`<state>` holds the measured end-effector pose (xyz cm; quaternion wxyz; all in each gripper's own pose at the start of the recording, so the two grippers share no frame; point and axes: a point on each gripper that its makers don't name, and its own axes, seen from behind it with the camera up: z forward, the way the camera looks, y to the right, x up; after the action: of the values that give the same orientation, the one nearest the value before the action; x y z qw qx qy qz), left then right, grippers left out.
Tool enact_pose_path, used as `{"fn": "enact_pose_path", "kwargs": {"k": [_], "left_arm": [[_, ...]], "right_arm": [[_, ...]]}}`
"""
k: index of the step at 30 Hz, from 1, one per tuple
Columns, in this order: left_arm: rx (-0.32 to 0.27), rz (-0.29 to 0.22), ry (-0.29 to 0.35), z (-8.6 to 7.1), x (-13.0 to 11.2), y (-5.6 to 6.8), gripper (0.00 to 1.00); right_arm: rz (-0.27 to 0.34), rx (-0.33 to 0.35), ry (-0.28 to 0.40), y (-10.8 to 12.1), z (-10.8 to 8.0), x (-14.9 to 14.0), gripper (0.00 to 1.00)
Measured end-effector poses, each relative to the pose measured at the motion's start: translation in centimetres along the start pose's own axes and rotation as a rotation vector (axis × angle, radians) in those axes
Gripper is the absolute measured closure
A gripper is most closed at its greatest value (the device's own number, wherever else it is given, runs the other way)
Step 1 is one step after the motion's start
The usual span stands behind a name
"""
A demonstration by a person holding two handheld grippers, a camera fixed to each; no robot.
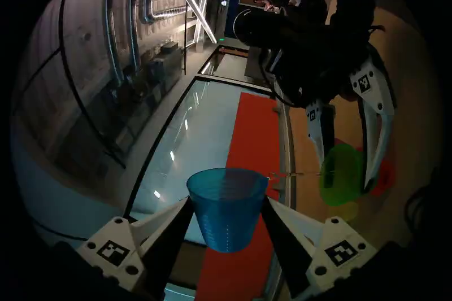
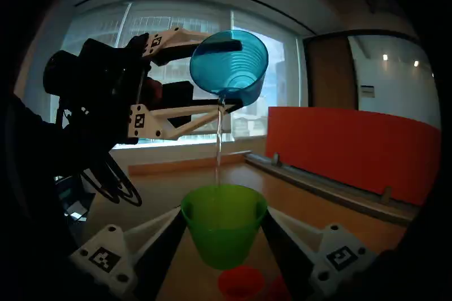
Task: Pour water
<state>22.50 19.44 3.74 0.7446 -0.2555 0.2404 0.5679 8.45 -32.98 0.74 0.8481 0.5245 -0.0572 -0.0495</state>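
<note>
My left gripper (image 1: pixel 227 216) is shut on a translucent blue cup (image 1: pixel 227 208), tipped on its side. In the right gripper view that blue cup (image 2: pixel 229 68) hangs high with its mouth tilted down, held by the left gripper (image 2: pixel 217 78). A thin stream of water (image 2: pixel 217 143) falls from its lip into a green cup (image 2: pixel 224 222). My right gripper (image 2: pixel 224 232) is shut on the green cup, holding it upright over a wooden table (image 2: pixel 316 210). In the left gripper view the green cup (image 1: pixel 340 174) sits between the right gripper's fingers (image 1: pixel 377 126).
Red cups (image 2: pixel 242 281) stand on the table just below the green cup. An orange partition (image 2: pixel 356 148) runs along the table's right side above a metal rail (image 2: pixel 316 182). Large windows (image 2: pixel 169 35) lie behind. A person's dark sleeve (image 2: pixel 34 148) holds the left gripper.
</note>
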Motion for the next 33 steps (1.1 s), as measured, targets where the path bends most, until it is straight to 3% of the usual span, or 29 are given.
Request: {"fn": "enact_pose_path", "kwargs": {"k": [20,33], "left_arm": [[0.005,0.043,0.002,0.27,0.37,0.55,0.17],[0.010,0.090,0.000,0.08,0.53,0.03,0.17]], "right_arm": [[0.003,-0.003,0.006,0.08,-0.14,-0.15,0.10],[0.003,0.000,0.008,-0.03,-0.07,-0.14,0.10]]}}
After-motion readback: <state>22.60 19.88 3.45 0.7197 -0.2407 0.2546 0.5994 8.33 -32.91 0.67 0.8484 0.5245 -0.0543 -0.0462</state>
